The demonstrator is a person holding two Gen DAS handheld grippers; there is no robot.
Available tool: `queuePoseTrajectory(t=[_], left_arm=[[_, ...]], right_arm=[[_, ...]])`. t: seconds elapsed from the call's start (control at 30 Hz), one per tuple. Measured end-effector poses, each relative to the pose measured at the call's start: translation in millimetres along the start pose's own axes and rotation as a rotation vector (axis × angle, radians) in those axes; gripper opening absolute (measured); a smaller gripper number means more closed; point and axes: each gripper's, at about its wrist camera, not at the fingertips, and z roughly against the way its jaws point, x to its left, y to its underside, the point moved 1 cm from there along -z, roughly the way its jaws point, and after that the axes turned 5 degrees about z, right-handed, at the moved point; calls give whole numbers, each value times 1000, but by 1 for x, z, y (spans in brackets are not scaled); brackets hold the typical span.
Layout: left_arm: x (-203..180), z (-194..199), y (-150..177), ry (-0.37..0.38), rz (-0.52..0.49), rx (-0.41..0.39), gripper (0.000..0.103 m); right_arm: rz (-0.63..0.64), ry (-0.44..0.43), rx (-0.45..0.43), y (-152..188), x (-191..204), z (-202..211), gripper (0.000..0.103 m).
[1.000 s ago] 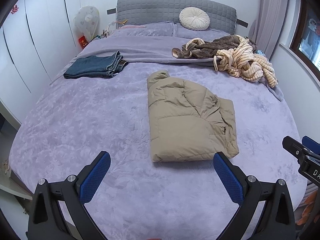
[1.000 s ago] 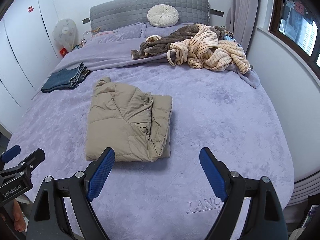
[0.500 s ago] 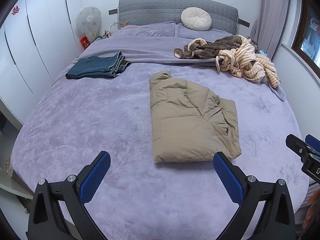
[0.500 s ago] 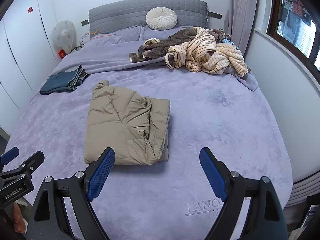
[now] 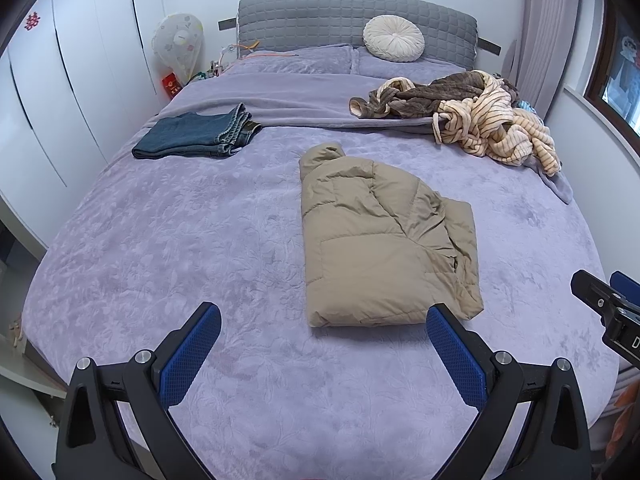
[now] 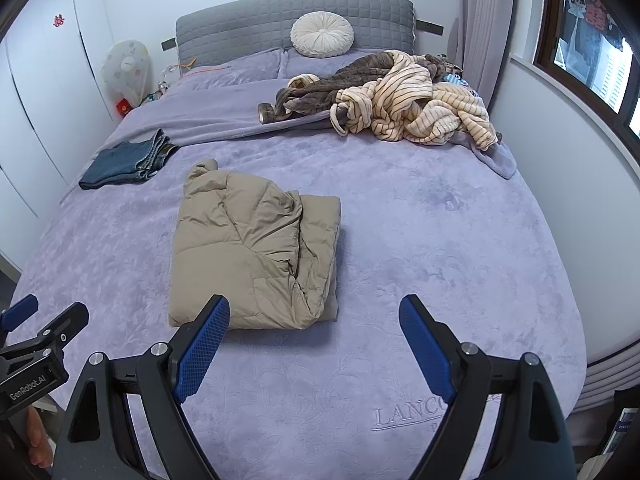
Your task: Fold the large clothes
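Observation:
A tan puffer jacket lies folded into a rectangle in the middle of the purple bed; it also shows in the right wrist view. My left gripper is open and empty, held above the bed's near edge, short of the jacket. My right gripper is open and empty, just short of the jacket's near right corner. Each gripper shows at the edge of the other's view, the right one and the left one.
Folded jeans lie at the far left of the bed. A pile of brown and striped cream clothes sits at the far right. A round cushion leans on the grey headboard. White wardrobes stand left, a wall and window right.
Both grippers have drawn back and risen slightly, so the jacket and bed sit a little farther off. Both stay open. Nothing on the bed has moved.

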Motion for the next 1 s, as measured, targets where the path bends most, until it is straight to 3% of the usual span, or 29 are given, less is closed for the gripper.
queuePoseTrajectory(t=[1.0], left_arm=[[3,-3,-3,-5,0,-2,103]], right_arm=[[1,-5,7,-2,0,-2,89]])
